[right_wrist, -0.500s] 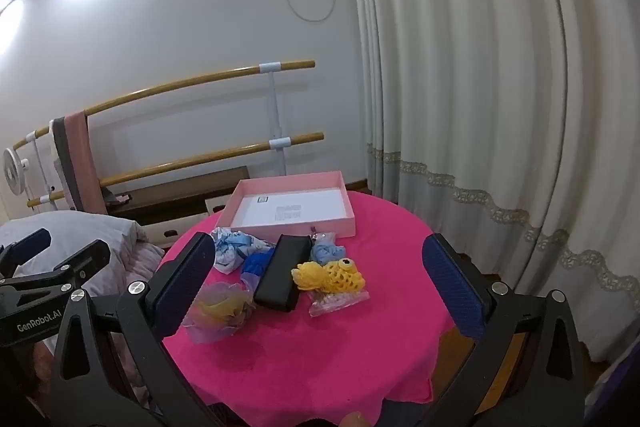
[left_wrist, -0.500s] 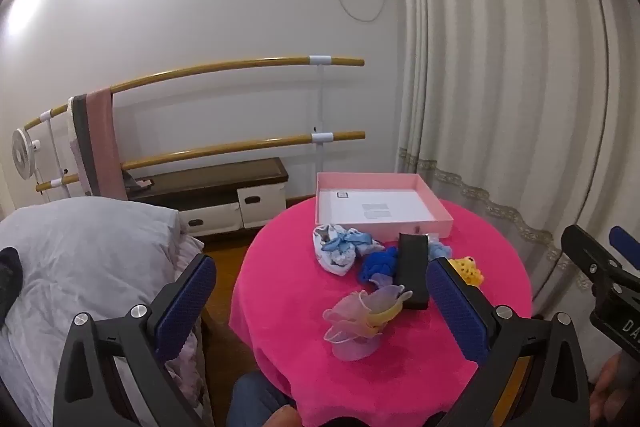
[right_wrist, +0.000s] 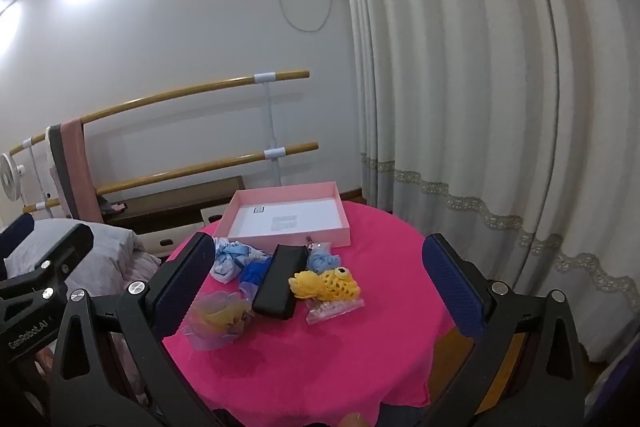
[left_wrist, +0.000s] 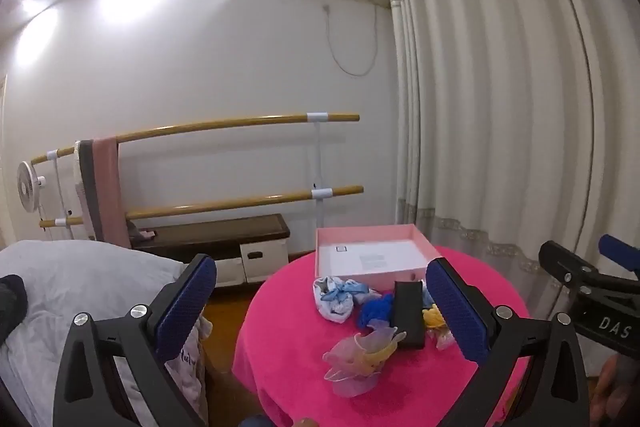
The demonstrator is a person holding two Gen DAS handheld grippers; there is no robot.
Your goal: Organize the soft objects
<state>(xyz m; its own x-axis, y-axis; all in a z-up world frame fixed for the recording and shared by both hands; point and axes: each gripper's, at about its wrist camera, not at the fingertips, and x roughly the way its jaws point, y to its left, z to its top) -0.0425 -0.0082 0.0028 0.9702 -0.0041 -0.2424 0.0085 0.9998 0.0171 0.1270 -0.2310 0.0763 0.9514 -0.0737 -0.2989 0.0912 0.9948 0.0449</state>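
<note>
Soft items lie on a round table with a pink cloth [right_wrist: 320,359]: a yellow crocheted fish [right_wrist: 326,285] on a clear bag, a pastel organza scrunchie [right_wrist: 218,317], a blue scrunchie [right_wrist: 254,273], a white-blue patterned scrunchie [right_wrist: 230,259] and a light-blue one [right_wrist: 322,261]. A black case [right_wrist: 278,281] lies among them. An open pink box [right_wrist: 286,217] stands behind, holding only a paper. My left gripper [left_wrist: 320,301] and right gripper [right_wrist: 318,275] hover open and empty above the table's near side. The scrunchies [left_wrist: 358,357], case [left_wrist: 408,313] and box [left_wrist: 370,255] also show in the left wrist view.
A bed with grey bedding [left_wrist: 80,287] lies left of the table. Wooden ballet bars [left_wrist: 224,125] with hanging cloths and a low bench [left_wrist: 212,233] line the back wall. Curtains [right_wrist: 480,107] hang at the right. A small fan [left_wrist: 28,187] stands far left.
Both views have tilted slightly upward; the table and objects sit a little lower in frame. Nothing on the table has moved.
</note>
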